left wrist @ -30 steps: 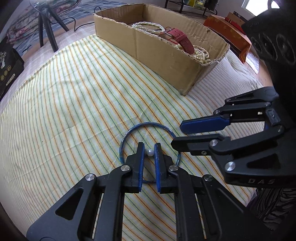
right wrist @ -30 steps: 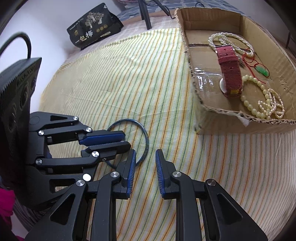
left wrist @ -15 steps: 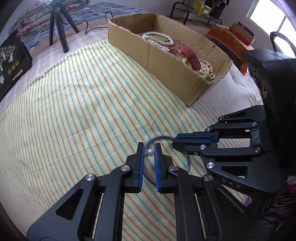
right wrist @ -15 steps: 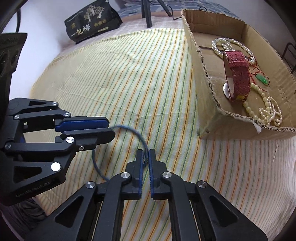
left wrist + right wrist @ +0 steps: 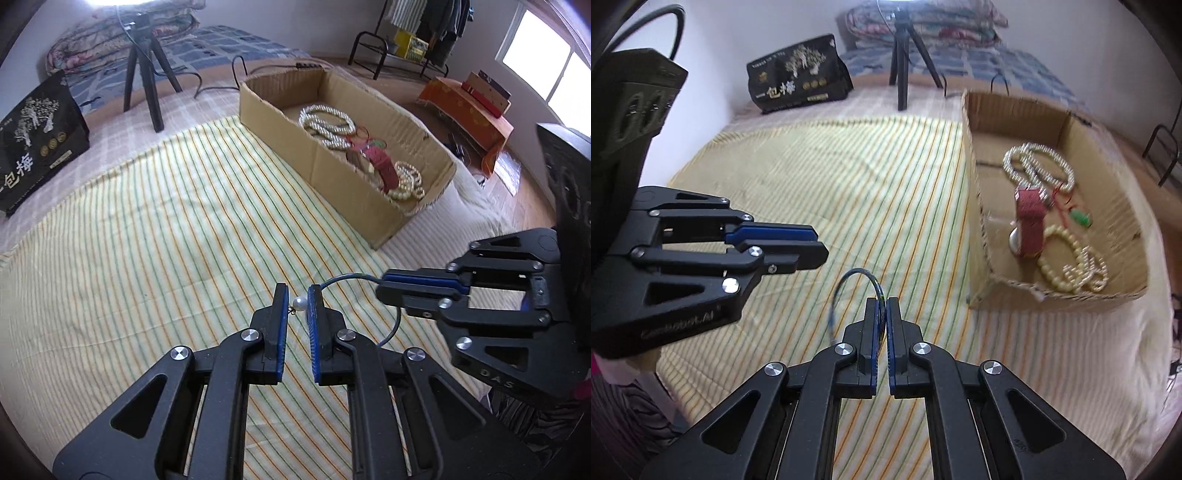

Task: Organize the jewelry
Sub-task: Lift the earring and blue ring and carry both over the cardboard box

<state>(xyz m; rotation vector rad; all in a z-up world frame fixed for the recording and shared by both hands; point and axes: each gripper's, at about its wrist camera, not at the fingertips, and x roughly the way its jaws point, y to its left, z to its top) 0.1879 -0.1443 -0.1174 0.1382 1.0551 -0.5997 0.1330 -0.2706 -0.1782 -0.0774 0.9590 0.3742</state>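
Note:
A thin blue hoop necklace (image 5: 394,321) with a white pearl (image 5: 300,303) hangs in the air above the striped cloth. My left gripper (image 5: 298,297) is shut on the pearl between its blue pads. My right gripper (image 5: 882,308) is shut on the blue hoop (image 5: 849,280), and in the left wrist view it (image 5: 388,286) sits just right of my left gripper. The cardboard box (image 5: 332,177) ahead holds pearl strands (image 5: 325,122), a red watch strap (image 5: 1030,218) and bead bracelets (image 5: 1071,262).
A yellow striped cloth (image 5: 147,240) covers the bed. A black printed bag (image 5: 33,147) and a tripod (image 5: 144,74) stand at the far edge. An orange low table (image 5: 469,114) and a clothes rack are on the floor beyond the box.
My right gripper closed on the blue hoop. Both grippers lifted the necklace off the cloth and rose, so the view now looks further across the room.

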